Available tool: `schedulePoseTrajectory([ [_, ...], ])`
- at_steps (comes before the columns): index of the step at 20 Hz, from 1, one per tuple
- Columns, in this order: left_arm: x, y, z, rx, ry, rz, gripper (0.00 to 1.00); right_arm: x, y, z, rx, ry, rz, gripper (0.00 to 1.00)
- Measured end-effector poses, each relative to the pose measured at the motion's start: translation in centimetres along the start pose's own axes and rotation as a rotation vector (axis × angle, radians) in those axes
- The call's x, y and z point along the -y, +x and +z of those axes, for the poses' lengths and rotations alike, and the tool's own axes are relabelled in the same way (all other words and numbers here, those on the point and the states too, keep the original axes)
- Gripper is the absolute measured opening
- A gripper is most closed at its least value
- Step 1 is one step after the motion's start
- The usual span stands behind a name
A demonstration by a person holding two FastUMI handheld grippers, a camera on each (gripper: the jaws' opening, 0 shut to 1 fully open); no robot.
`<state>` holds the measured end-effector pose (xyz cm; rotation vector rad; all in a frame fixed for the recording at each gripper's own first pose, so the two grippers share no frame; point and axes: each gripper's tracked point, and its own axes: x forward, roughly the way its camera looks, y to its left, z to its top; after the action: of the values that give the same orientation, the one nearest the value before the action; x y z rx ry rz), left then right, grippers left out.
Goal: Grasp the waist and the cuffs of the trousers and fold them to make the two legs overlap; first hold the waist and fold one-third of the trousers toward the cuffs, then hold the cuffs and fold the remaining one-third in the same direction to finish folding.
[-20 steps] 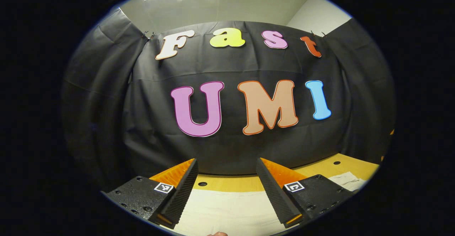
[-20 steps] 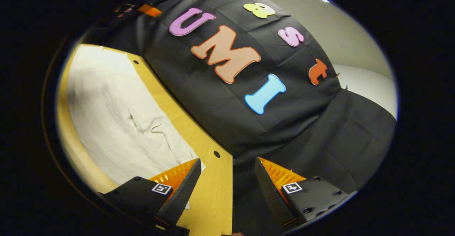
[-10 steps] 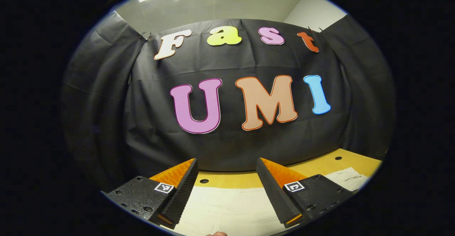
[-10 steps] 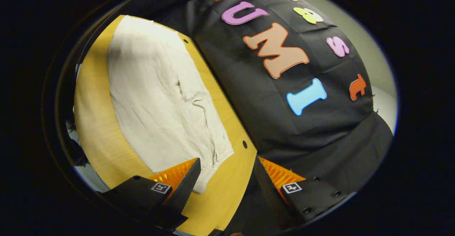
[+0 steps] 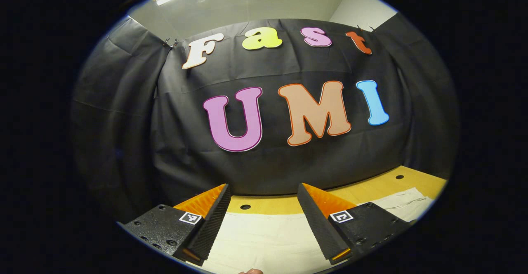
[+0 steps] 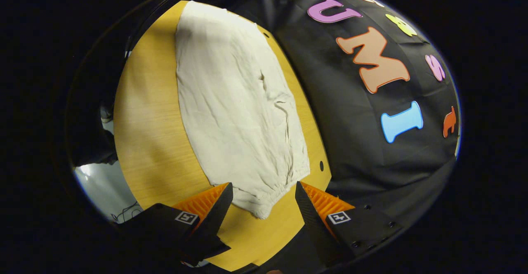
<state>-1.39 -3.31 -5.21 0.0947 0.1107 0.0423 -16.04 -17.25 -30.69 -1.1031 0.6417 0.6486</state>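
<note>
Left gripper view: left gripper (image 5: 264, 220) at 6 o'clock, fingers spread wide, nothing between them, held above a pale cream cotton pair of trousers (image 5: 264, 241) lying flat on a yellow wooden table (image 5: 363, 189). More of the same cloth visible at 4 o'clock, past the right-hand finger. Small round hole in the table (image 5: 245, 206) just beyond the cloth's far edge, between the fingers; a second one toward 3 o'clock. Black cloth wall (image 5: 123, 113) standing behind the table from 9 through 3 o'clock. Right gripper view: trousers (image 6: 235, 105) stretched flat from 12 o'clock down to 6 o'clock, wrinkled near the middle, gathered elastic end (image 6: 270, 197) nearest the camera. Bare table (image 6: 144, 133) showing at 9 o'clock of the cloth. Right gripper (image 6: 264, 220) at 6 o'clock, fingers set wide apart, gathered end lying between and just ahead of the tips; contact with the cloth not determinable. Black cloth wall at 3 o'clock.
</note>
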Motion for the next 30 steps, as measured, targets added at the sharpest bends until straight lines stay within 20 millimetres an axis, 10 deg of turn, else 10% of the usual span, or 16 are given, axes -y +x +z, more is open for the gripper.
schedulePoseTrajectory([
  [10, -2.0, -0.4, -0.5, -0.015, 0.033, 0.055, 0.96, -4.2, 2.8, -2.5, -0.087, -0.165, 0.162, 0.98],
  [19, -3.3, -1.0, 0.0, -0.004, 0.066, 0.082, 0.96, -2.0, 6.4, -1.7, -0.086, -0.17, 0.098, 0.92],
  [23, -3.7, -1.3, -0.1, 0.0, 0.077, 0.078, 0.96, -2.6, 7.0, -1.7, -0.119, -0.17, 0.104, 0.69],
  [28, -4.8, -1.5, -0.8, -0.012, 0.079, 0.085, 0.96, -3.9, 7.5, -2.1, -0.158, -0.195, 0.096, 0.1],
  [30, -5.5, -1.9, -1.2, -0.017, 0.106, 0.085, 0.96, -3.6, 7.6, -2.6, -0.179, -0.148, 0.077, 0.08],
])
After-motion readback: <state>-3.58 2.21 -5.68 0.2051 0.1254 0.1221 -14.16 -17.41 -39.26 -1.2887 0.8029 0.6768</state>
